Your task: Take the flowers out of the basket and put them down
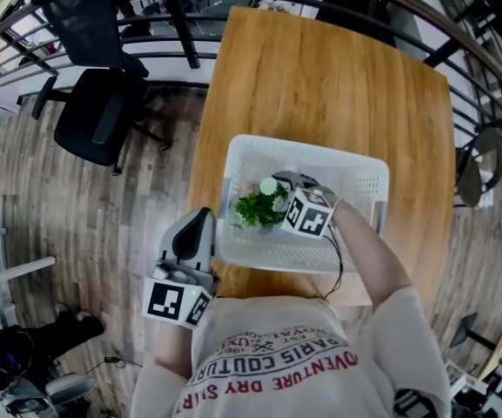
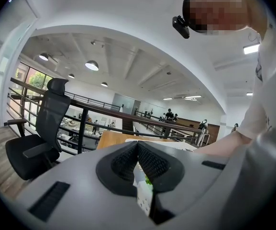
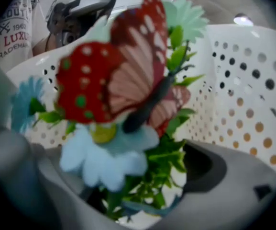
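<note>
A white perforated basket (image 1: 320, 151) stands on the wooden table (image 1: 320, 77). Inside it is a bunch of artificial flowers (image 1: 255, 207): green leaves, pale blue-white daisies (image 3: 104, 152) and a red butterfly (image 3: 123, 75). My right gripper (image 1: 284, 184) reaches into the basket from the right. Its jaws are open wide, and the green stems stand between them (image 3: 128, 186) without being pressed. The basket wall (image 3: 252, 80) rises behind the flowers. My left gripper (image 1: 200, 220) hovers outside the basket's left front corner, shut and empty (image 2: 138, 145).
A black office chair (image 1: 103, 103) stands on the floor left of the table, behind a dark railing (image 1: 172, 7). Bare table top lies beyond the basket. A round stool (image 1: 481, 168) is off the table's right edge.
</note>
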Action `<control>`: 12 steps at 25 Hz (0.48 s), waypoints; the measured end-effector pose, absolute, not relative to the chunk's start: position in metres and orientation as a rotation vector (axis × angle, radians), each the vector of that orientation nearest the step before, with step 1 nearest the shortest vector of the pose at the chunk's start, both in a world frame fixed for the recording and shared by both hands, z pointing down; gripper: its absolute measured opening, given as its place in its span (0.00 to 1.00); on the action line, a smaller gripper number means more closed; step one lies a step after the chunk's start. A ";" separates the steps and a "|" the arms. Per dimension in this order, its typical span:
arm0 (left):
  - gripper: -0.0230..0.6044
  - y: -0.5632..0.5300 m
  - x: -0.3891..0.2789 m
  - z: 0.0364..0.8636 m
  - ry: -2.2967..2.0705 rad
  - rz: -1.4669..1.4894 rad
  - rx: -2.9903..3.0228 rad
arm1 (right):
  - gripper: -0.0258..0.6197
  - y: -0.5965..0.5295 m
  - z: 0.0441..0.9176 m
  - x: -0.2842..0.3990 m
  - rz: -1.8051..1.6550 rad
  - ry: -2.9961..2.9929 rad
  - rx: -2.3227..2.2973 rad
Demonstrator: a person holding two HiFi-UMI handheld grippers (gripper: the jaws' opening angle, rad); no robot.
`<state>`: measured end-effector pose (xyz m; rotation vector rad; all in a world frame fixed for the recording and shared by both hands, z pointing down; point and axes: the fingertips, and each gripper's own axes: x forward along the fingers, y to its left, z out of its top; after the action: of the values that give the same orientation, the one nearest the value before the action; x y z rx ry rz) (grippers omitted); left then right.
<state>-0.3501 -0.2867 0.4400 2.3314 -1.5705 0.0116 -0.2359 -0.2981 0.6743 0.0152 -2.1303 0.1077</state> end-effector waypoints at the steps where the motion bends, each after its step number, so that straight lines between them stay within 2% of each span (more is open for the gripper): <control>1: 0.07 -0.287 -0.352 0.441 -1.572 0.012 2.327 | 0.80 -0.298 0.677 -0.237 0.110 -2.127 0.010; 12: 0.07 -0.290 -0.365 0.456 -1.564 0.011 2.286 | 0.80 -0.306 0.696 -0.249 0.011 -2.086 -0.031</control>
<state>-0.3647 -0.2904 0.4555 2.2858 -1.5645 0.0106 -0.2493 -0.3065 0.6962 -0.0308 -2.0862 0.0106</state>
